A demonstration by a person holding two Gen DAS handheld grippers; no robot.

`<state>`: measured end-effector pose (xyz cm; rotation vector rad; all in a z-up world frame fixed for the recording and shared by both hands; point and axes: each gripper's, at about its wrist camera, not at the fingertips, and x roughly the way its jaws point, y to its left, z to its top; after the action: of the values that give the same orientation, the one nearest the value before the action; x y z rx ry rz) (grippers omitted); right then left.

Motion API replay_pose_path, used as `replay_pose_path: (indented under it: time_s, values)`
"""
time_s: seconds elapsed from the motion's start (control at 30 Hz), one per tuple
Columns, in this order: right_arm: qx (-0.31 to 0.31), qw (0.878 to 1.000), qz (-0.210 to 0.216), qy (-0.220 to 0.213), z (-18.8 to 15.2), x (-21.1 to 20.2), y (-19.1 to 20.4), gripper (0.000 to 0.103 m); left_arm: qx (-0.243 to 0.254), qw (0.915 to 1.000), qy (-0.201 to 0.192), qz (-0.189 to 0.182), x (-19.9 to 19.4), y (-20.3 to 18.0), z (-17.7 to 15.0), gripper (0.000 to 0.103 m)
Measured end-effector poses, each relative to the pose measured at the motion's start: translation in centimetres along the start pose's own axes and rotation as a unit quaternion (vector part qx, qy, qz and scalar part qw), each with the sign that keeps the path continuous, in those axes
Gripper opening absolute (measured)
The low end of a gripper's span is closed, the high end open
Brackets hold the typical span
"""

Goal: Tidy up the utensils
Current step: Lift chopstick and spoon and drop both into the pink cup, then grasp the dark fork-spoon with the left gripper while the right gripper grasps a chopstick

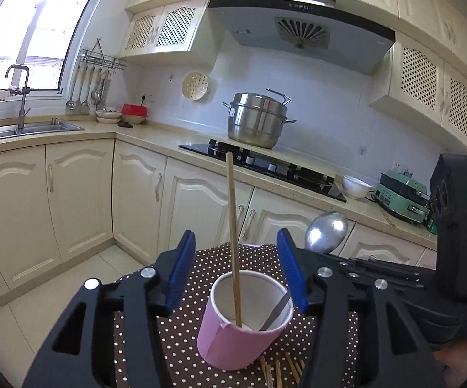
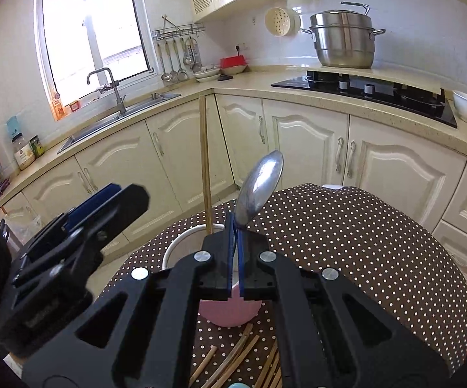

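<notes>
Pink paper cup (image 1: 243, 333) stands on our dotted tablecloth (image 1: 207, 271), near its far edge, with one chopstick (image 1: 233, 226) upright inside. Our left gripper (image 1: 236, 271) has its fingers spread wide around the cup, pads clear. Our right gripper (image 2: 235, 242) pinches the spoon (image 2: 259, 184) handle, bowl upward, handle end inside the cup. Loose chopsticks (image 2: 233, 355) lie at the near edge.

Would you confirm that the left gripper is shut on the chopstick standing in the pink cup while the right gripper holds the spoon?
Not quite: the left gripper is open, its blue pads standing clear on either side of the chopstick, which stands free in the pink cup; the left wrist view shows this. The rest holds: the right gripper is shut on the spoon.
</notes>
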<state>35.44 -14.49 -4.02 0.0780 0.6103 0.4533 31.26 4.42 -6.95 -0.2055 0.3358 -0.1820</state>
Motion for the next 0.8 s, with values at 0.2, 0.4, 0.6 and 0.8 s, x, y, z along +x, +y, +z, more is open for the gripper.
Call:
replay_pose_path:
  time_s: [0.2,0.4,0.6,0.8]
  values:
    - [0.015,1.0,-0.013,0.007,-0.5,-0.3,-0.1,0.023,0.004,0.9992,0.04,0.009,-1.7,0.1,-0.4,0.057]
    - [0.026,0.999,-0.019,-0.01,-0.7,-2.6,0.1,0.059,0.003,0.9967,0.081,0.0,-3.8,0.4,-0.9,0.062]
    - [0.026,0.999,-0.031,0.003,-2.5,-4.8,-0.2,0.062,0.005,0.9833,0.182,-0.006,-4.6,1.4,-3.3,0.063]
    - [0.023,0.998,-0.047,0.037,-6.0,-6.5,-1.1,0.064,0.053,0.9586,0.279,0.017,-4.3,1.5,-7.9,0.063]
